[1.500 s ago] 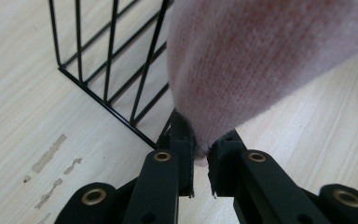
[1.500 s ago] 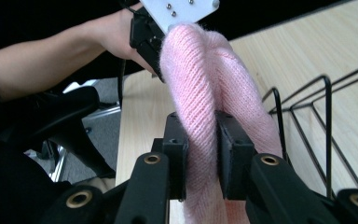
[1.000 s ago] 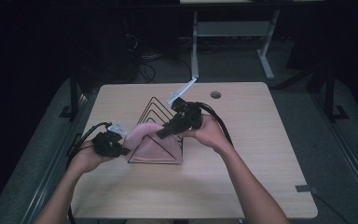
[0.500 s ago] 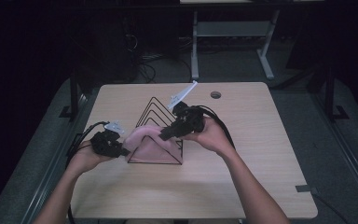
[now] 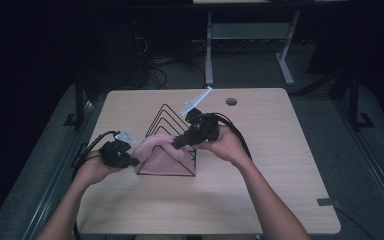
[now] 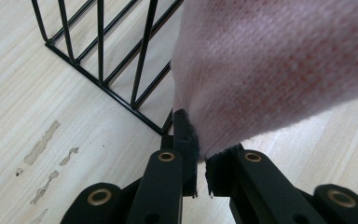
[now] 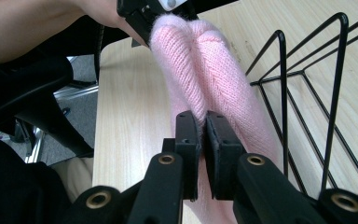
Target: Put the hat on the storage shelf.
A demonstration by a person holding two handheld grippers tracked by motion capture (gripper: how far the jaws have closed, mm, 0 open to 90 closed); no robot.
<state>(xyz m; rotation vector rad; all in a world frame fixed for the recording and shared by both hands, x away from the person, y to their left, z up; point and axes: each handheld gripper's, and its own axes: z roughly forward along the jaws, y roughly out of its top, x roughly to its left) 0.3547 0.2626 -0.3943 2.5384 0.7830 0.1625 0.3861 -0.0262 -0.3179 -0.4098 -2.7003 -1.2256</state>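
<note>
A pink knitted cloth (image 5: 161,150) hangs over the near end of a black wire rack (image 5: 167,112) on the wooden table (image 5: 280,150). My left gripper (image 5: 135,161) is at the cloth's left side, shut on its lower edge (image 6: 270,70); its jaws have just been closing with the cloth between them (image 6: 200,140). My right gripper (image 5: 176,143) comes from the right and is shut on a fold of the cloth (image 7: 200,65), pinched between the pads (image 7: 203,128). The rack's wires (image 7: 335,70) rise to the right of that fold.
A round cable hole (image 5: 231,101) sits at the table's far edge. Behind the table stands a white desk frame (image 5: 250,35) on a dark floor. Black cables trail from both grippers across the table. Bare wood lies to the right and in front of the rack.
</note>
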